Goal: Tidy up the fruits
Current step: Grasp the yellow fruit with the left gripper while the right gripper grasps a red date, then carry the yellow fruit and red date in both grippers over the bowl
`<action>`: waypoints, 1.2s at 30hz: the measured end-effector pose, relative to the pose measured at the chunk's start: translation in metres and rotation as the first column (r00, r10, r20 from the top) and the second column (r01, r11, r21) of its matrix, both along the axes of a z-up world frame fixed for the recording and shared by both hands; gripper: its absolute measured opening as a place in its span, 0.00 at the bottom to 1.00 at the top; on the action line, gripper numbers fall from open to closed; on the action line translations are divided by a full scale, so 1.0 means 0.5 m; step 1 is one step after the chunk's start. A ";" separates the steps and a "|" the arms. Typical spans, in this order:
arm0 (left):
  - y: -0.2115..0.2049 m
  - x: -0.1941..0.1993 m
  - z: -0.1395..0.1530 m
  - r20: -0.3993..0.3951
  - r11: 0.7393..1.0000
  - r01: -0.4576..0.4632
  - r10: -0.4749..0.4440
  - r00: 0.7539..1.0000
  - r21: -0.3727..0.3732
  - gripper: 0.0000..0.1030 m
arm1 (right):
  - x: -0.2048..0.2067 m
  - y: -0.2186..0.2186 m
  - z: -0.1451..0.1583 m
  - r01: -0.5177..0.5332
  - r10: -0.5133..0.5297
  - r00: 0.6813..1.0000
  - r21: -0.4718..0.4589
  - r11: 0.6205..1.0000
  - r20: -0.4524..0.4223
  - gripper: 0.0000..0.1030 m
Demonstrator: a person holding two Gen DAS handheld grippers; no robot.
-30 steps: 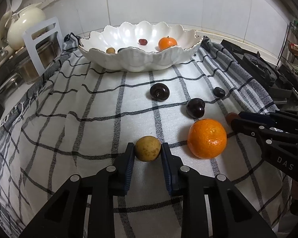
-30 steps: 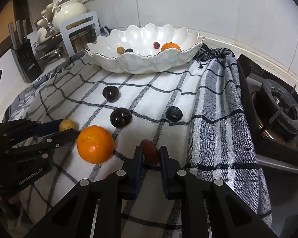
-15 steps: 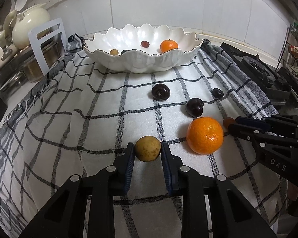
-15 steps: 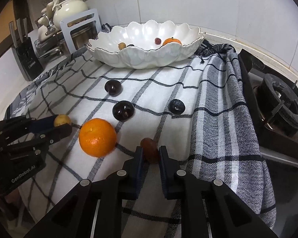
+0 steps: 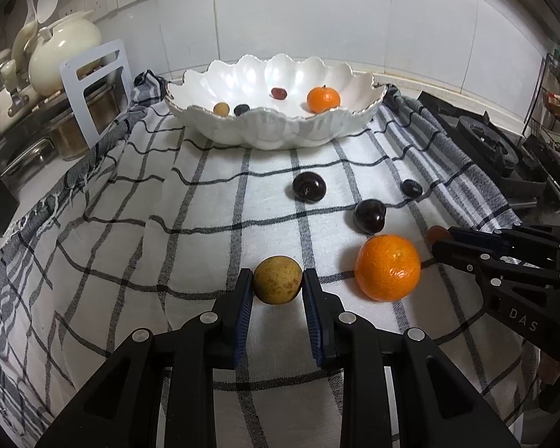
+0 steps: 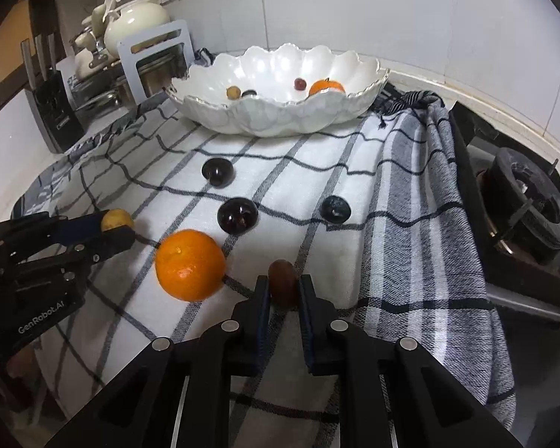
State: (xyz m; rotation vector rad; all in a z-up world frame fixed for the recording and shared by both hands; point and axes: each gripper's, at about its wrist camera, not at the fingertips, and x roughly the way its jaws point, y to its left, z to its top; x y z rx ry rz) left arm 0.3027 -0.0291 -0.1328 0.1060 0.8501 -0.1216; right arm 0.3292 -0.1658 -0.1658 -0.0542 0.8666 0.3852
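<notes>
My left gripper [image 5: 277, 280] is shut on a round tan fruit [image 5: 277, 279] and holds it over the checked cloth [image 5: 130, 242]. My right gripper [image 6: 283, 285] is shut on a small brown-red fruit [image 6: 283, 280]; it shows from the side in the left wrist view [image 5: 438, 240]. An orange [image 5: 387, 267] lies between the two grippers. Two dark plums [image 5: 309, 186] [image 5: 369, 215] and a small dark fruit [image 5: 411, 187] lie on the cloth beyond. A white scalloped bowl [image 5: 276, 134] at the back holds an orange [image 5: 323, 99] and three small fruits.
A dish rack with a cream teapot [image 5: 61, 52] and pots stands at the back left. A knife block [image 6: 56, 112] is at the left. A gas hob [image 6: 526, 205] lies to the right of the cloth. The tiled wall is behind the bowl.
Both grippers have risen and drawn back a little with their fruits held. The bowl now sits lower in both views. The fruits on the cloth have not moved.
</notes>
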 end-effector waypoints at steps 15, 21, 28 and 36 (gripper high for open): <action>0.007 -0.017 0.100 0.144 1.000 0.006 -0.002 0.990 -0.024 0.26 | -0.025 -0.014 0.113 0.038 -0.048 0.989 0.068 0.997 0.139 0.16; 0.013 -0.018 0.143 0.199 0.999 0.005 0.003 0.980 -0.041 0.26 | -0.024 -0.012 0.154 0.045 -0.066 0.979 0.109 0.993 0.192 0.16; 0.016 -0.012 0.186 0.267 0.999 0.006 0.004 0.964 -0.037 0.26 | -0.020 -0.011 0.200 0.042 -0.075 0.962 0.131 0.991 0.262 0.16; 0.018 0.004 0.225 0.340 1.000 -0.004 0.011 0.940 -0.021 0.26 | 0.006 -0.009 0.236 0.045 -0.092 0.948 0.159 0.986 0.305 0.16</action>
